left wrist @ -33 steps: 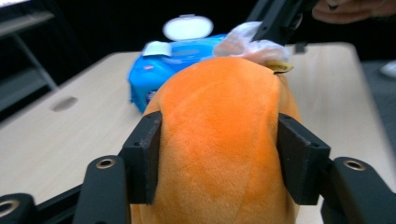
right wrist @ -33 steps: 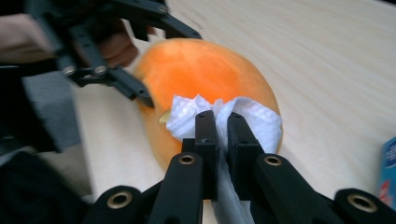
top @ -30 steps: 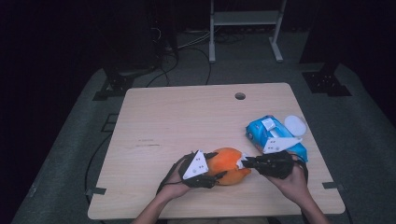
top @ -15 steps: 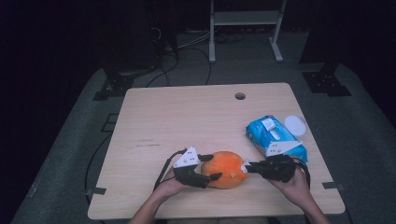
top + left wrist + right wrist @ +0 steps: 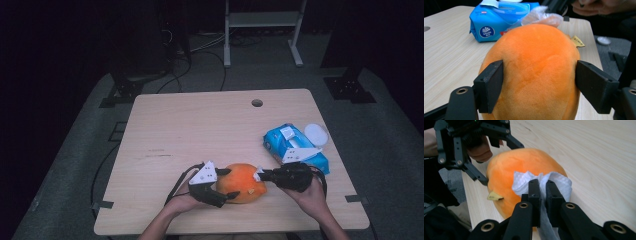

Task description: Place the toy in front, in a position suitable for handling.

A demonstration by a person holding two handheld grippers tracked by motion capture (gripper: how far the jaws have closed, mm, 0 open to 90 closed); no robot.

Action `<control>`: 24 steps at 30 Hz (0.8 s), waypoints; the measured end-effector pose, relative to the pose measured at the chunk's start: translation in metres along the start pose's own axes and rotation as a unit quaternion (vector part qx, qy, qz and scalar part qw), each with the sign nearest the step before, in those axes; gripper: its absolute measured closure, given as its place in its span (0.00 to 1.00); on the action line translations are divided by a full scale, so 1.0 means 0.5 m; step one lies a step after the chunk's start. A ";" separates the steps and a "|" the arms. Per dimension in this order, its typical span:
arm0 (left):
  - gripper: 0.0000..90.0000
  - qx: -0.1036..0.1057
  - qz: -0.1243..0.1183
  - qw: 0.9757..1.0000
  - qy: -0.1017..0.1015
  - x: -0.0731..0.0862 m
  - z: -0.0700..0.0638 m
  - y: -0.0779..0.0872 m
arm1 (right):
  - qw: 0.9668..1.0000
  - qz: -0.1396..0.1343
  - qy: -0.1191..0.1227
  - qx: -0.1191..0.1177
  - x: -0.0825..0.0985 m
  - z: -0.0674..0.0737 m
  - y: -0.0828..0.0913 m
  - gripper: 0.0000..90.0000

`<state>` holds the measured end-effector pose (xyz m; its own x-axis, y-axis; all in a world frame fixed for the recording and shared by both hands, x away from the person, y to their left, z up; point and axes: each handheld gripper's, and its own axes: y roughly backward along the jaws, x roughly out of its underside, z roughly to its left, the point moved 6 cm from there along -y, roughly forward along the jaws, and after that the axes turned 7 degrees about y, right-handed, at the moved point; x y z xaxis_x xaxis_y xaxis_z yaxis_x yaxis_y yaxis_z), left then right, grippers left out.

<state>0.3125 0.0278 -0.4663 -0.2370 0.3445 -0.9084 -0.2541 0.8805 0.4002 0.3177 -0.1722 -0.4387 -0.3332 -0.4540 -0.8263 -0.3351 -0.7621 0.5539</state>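
An orange plush toy [image 5: 244,183] lies near the front edge of the tabletop [image 5: 200,130], between both hands. The left gripper [image 5: 220,186] comes in from the lower left, held level, its fingers [image 5: 489,85] set on either side of the toy's body; they have just been opening, and whether the pads press the plush cannot be told. The right gripper [image 5: 260,175] reaches in level from the right, knuckles up, its fingers [image 5: 534,195] together and clamped on a white wipe [image 5: 524,182], which lies against the toy's end. A blue pack of wipes [image 5: 295,146] lies just behind the right hand [image 5: 312,192], with a white lid [image 5: 316,134] beside it.
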 end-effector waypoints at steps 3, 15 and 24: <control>0.23 0.007 -0.023 0.998 0.059 -0.011 0.015 0.007 | 1.000 0.008 -0.005 -0.005 0.012 0.000 0.002 0.93; 0.26 0.000 0.016 1.000 -0.018 -0.004 -0.021 -0.017 | 1.000 -0.024 0.014 -0.002 -0.024 0.023 0.007 0.93; 0.23 -0.010 0.009 1.000 0.017 -0.003 -0.001 -0.007 | 1.000 0.002 -0.004 0.008 0.012 -0.002 0.010 0.93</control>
<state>0.3134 0.0237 -0.4661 -0.2731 0.3490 -0.8964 -0.2672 0.8677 0.4192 0.3147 -0.1791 -0.4411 -0.3425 -0.4531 -0.8230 -0.3480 -0.7525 0.5591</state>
